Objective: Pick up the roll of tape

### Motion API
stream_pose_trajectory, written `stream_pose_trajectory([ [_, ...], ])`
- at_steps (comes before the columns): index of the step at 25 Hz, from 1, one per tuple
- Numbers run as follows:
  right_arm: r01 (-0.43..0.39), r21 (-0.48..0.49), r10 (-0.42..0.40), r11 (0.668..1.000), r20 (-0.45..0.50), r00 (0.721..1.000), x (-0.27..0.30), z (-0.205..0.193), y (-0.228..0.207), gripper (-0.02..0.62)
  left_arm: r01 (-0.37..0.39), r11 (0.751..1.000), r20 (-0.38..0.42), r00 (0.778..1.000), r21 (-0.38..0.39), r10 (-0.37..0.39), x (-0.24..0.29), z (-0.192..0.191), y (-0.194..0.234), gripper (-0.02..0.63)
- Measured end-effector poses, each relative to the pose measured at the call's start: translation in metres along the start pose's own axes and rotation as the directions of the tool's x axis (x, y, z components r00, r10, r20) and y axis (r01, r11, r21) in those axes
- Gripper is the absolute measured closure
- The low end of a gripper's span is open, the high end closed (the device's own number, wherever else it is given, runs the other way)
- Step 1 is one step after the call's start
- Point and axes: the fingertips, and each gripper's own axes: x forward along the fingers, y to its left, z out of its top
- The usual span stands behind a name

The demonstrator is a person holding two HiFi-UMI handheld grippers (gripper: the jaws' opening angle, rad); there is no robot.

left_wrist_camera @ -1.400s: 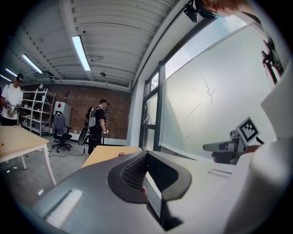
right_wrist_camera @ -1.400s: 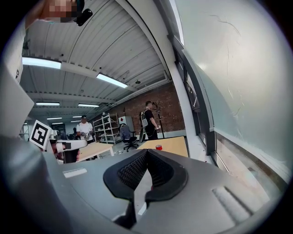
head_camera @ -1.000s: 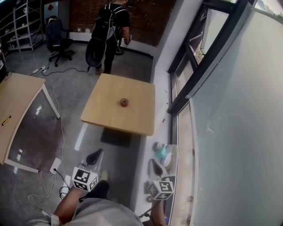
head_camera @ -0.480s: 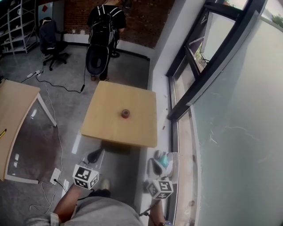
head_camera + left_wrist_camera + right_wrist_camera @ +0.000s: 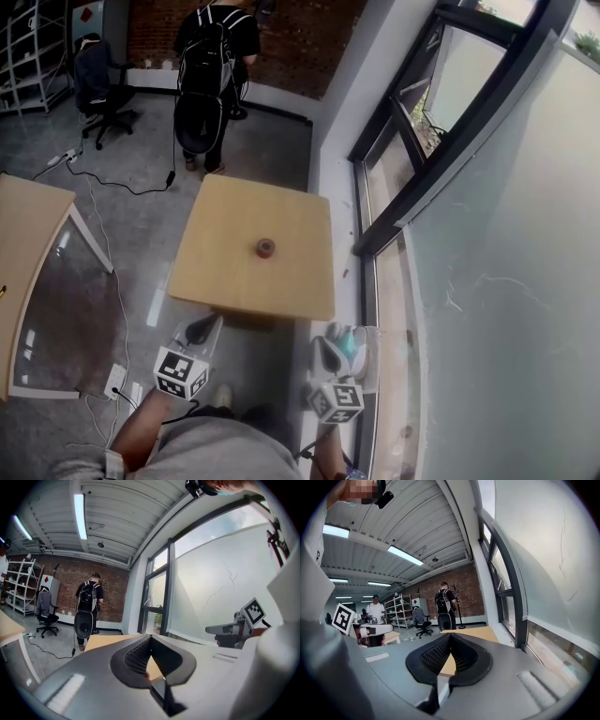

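Observation:
The small red roll of tape (image 5: pixel 265 247) lies flat near the middle of a square wooden table (image 5: pixel 225 272) in the head view. Both grippers hang in the air short of the table's near edge, well apart from the tape. My left gripper (image 5: pixel 203 324) is shut and holds nothing; its jaws meet at the tips in the left gripper view (image 5: pixel 150 637). My right gripper (image 5: pixel 325 343) is also shut and empty, its jaws touching in the right gripper view (image 5: pixel 450 635). The table (image 5: pixel 476 632) shows ahead beyond the right jaws.
A person with a black backpack (image 5: pixel 208 75) stands beyond the table, near an office chair (image 5: pixel 94 80). Another wooden table (image 5: pixel 23 244) stands at the left, with cables (image 5: pixel 112 187) on the floor. A glass window wall (image 5: pixel 469 234) runs along the right.
Both grippers and the head view have moved forward, so the table with the tape sits nearer and lower in the picture. Both grippers stay shut.

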Motion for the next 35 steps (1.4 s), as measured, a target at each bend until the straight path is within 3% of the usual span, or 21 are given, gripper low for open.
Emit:
stream_pose_trajectory([
  [8,0.015,0.014,-0.015,1.000,0.004,1.000,0.022,0.003,-0.020,0.581,0.008,1.000,-0.015,1.000,-0.003,-0.008,0.031,-0.004,0.005,0.606],
  [21,-0.042,-0.005,0.042,0.999,-0.051,0.998,0.119,0.019,-0.072,0.581,-0.054,0.998,-0.021,0.998,-0.020,0.054,0.128,0.000,0.034,0.606],
  [35,-0.081,0.030,0.085,0.996,-0.201,0.976,0.212,-0.017,-0.110,0.581,-0.064,0.997,-0.149,0.987,-0.040,0.057,0.228,-0.050,0.070,0.606],
])
